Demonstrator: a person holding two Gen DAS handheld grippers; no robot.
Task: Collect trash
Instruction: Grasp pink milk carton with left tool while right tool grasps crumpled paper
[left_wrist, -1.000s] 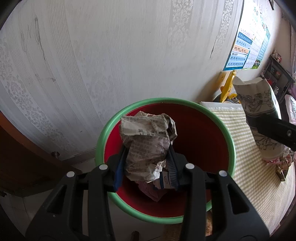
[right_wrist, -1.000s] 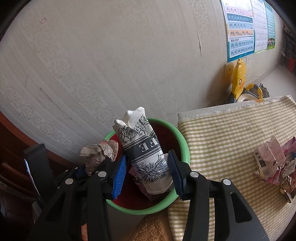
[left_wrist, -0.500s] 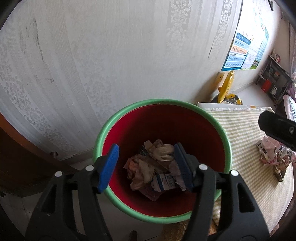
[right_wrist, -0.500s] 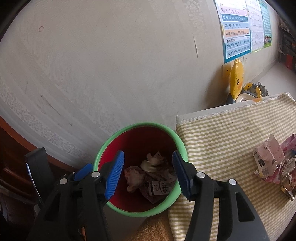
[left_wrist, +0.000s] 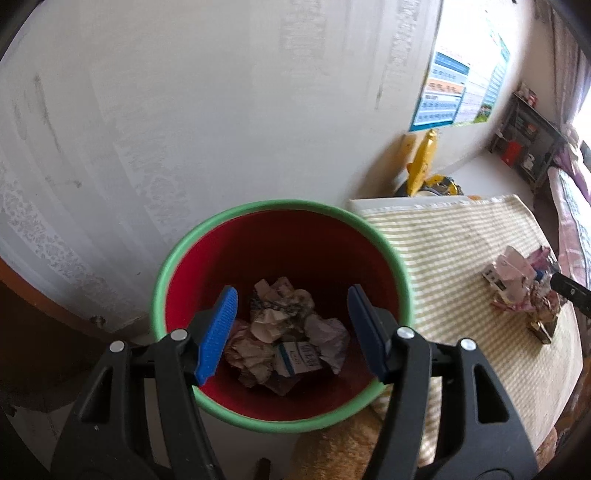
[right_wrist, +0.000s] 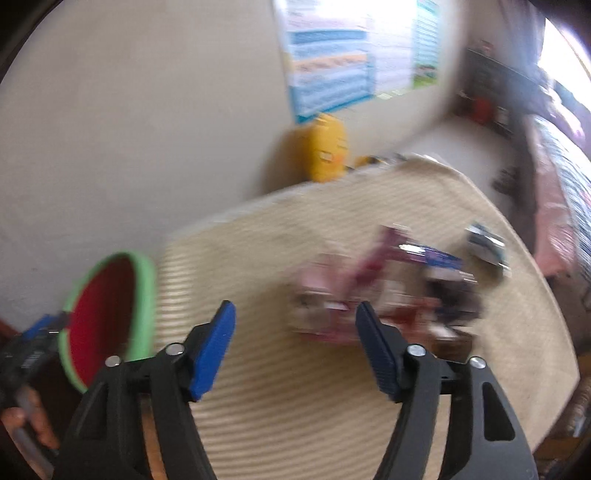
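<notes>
- Left gripper (left_wrist: 291, 325): jaws wide, nothing held; poised over red bin (left_wrist: 221, 229), crumpled paper (left_wrist: 288, 332) below.
- Right gripper (right_wrist: 295, 347): jaws opening, empty; aimed at wrapper pile (right_wrist: 376, 295) just ahead on checked cloth (right_wrist: 258, 406), prob. for next pickup.

Both grippers are basically the same build: the left gripper (left_wrist: 291, 328) has chunky black plastic arms with long triangular cut-outs near the base, a pair of round silver screws on each arm, and bright blue ribbed pads (left_wrist: 217, 330) along the inner faces of the fingers. The right gripper (right_wrist: 295, 347) matches it, black frame, silver screws, blue ribbed pads (right_wrist: 213, 349), though its view is pretty blurry. Off to its left there's a hand (right_wrist: 31, 424) wrapped around a black handle.
</notes>
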